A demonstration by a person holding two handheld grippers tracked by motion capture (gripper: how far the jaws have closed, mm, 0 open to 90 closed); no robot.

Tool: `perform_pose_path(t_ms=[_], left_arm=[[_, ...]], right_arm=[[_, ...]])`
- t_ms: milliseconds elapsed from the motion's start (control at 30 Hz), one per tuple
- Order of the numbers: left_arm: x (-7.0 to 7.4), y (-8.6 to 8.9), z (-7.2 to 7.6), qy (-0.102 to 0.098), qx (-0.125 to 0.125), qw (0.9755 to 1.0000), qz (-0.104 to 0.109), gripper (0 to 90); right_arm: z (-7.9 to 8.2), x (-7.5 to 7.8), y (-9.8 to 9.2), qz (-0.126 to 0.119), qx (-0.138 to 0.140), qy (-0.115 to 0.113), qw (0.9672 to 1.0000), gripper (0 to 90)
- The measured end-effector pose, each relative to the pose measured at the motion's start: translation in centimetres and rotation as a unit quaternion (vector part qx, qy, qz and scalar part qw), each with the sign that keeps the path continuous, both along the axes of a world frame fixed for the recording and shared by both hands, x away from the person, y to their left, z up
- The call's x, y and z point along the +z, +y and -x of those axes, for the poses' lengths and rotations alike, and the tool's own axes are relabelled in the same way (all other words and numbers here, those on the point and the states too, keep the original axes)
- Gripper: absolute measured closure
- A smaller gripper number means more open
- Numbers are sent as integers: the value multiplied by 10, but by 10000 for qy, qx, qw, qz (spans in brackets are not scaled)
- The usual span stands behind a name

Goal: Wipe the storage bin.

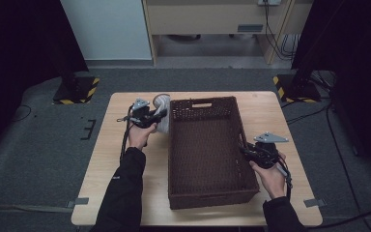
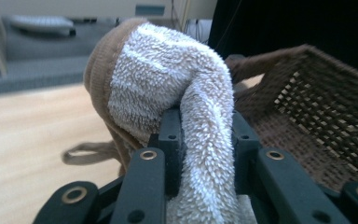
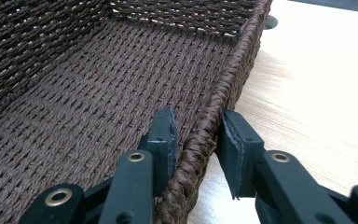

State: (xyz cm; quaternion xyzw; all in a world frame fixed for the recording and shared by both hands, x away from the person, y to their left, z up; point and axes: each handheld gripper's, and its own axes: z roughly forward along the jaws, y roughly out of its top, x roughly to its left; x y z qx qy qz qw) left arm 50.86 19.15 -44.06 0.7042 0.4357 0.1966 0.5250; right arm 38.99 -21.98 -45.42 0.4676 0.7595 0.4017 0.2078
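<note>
A fuzzy white cloth with a brown knitted edge (image 2: 158,79) hangs between the jaws of my left gripper (image 2: 207,121), which is shut on it. From above, the cloth (image 1: 161,101) is held off the table just outside the far left corner of a dark brown wicker basket (image 1: 212,198), and the left gripper (image 1: 150,117) is beside that corner. A thin brown loop dangles under the cloth. My right gripper (image 3: 199,126) is clamped on the basket's braided right rim (image 3: 223,88), one pad inside and one outside. From above, the right gripper (image 1: 249,151) sits midway along that side. Nothing lies in the basket.
The basket stands on a light wooden table (image 1: 270,116) with bare wood on both sides of it. Beyond the far edge on the grey floor are two black stands with yellow-striped bases (image 1: 77,90) (image 1: 294,87), and cables trail at the right.
</note>
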Motion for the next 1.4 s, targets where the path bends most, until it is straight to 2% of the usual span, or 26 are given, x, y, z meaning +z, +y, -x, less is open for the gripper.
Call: perform_pose_path(t_ms=[100,300,333,400,533,633,667,767,900,967,1100,1267,1333,1400], left_arm=[[1,-1,0,-52,-35,10000,-75,710],[-16,-1,-7,173,3,9996,-208,711],[-27,-1,-9,356,9,9990,-266,710],[-39,-4,-10,496,-15,9979,-417,710],[-59,-11,-11,694,-26,9950,-714,710],[-66,-10,-12,793,4,9937,-786,709],[-69,-9,-12,874,32,9926,-841,708],[-67,-9,-11,921,87,9923,-824,705],[-57,-3,-7,877,120,9945,-561,704],[-50,1,-3,785,82,9962,-359,706],[-29,6,8,471,-129,9988,-53,709],[-8,8,25,178,-364,9992,-8,710],[-4,9,31,110,-442,9990,46,710],[-2,11,35,65,-528,9986,-4,710]], right_arm=[[0,0,0,-3,-5,2,10000,674],[0,0,0,-10,2,1,10000,673],[0,0,0,-5,5,-1,10000,673],[0,0,0,-4,6,0,10000,673],[0,0,0,-5,6,0,10000,673],[0,0,0,-2,8,1,10000,673],[0,0,0,-2,8,1,10000,673],[0,0,0,-11,1,4,10000,673],[1,0,0,-18,-7,-2,10000,673],[1,0,1,-24,-22,-5,10000,673],[1,0,1,-22,-30,-1,10000,673],[1,0,1,-13,-24,1,10000,673],[1,0,1,-1,-17,-5,10000,673],[1,0,1,-9,-26,2,10000,673]])
